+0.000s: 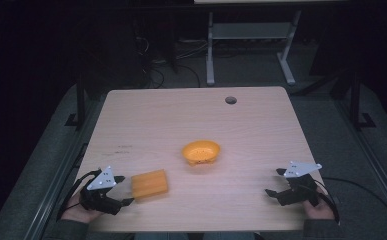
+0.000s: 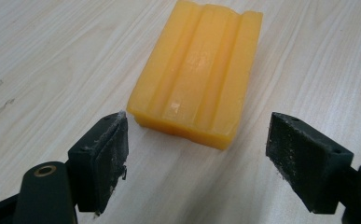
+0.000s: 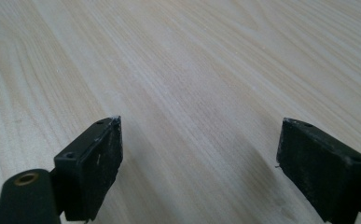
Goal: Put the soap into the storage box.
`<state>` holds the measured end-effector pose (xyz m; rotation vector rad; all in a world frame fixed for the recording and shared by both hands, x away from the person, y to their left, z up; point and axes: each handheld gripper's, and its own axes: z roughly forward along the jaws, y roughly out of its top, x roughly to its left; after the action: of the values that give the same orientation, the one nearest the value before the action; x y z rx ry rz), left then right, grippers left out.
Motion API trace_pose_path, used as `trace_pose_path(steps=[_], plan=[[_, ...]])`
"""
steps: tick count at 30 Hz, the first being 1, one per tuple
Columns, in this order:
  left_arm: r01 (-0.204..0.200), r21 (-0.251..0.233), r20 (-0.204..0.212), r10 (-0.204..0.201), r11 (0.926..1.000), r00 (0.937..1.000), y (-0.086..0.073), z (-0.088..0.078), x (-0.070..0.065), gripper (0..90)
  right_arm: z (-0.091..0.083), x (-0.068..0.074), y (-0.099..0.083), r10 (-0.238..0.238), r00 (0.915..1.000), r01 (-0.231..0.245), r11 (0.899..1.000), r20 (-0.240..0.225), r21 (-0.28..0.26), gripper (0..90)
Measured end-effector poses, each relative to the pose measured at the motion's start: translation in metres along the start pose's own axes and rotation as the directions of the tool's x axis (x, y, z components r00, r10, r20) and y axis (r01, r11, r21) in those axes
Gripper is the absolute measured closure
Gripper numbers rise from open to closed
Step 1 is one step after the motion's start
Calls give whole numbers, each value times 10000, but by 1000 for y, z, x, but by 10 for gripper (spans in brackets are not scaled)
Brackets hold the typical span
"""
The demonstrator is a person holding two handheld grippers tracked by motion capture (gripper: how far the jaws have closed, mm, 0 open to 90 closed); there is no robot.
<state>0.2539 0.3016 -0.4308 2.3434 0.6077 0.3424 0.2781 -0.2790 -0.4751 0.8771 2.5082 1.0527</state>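
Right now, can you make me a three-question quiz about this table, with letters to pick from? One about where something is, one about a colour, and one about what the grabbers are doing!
1. Where does the yellow block lie?
A. inside the bowl
B. on the table, just ahead of the left gripper
C. beside the right gripper

2. What colour is the bowl?
A. orange
B. blue
C. green

3. How does the right gripper stand?
A. shut on the block
B. shut on the bowl
C. open, with nothing held

Answers:
1 B: the left gripper view shows the block flat on the table, just beyond the spread jaws.
2 A: the high view shows an orange bowl near the table's middle.
3 C: its jaws are wide apart over bare wood.
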Motion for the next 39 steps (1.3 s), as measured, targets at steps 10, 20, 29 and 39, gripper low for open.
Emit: trace_pose_path(steps=[10,20,29,39], plan=[[-61,36,3,61,10000,10000,4,2,0,199,0,0,0,-1,10000,1,10000,-26,21,137],[-108,-7,-26,108,9999,9999,7,3,0,196,0,0,0,-5,10000,5,10000,-47,1,137],[-289,54,36,289,9996,9996,14,6,2,195,0,0,0,20,10000,-20,10000,-60,11,137],[-471,101,64,470,9988,9989,23,8,3,188,2,1,0,5,9999,-4,10000,-129,84,137]])
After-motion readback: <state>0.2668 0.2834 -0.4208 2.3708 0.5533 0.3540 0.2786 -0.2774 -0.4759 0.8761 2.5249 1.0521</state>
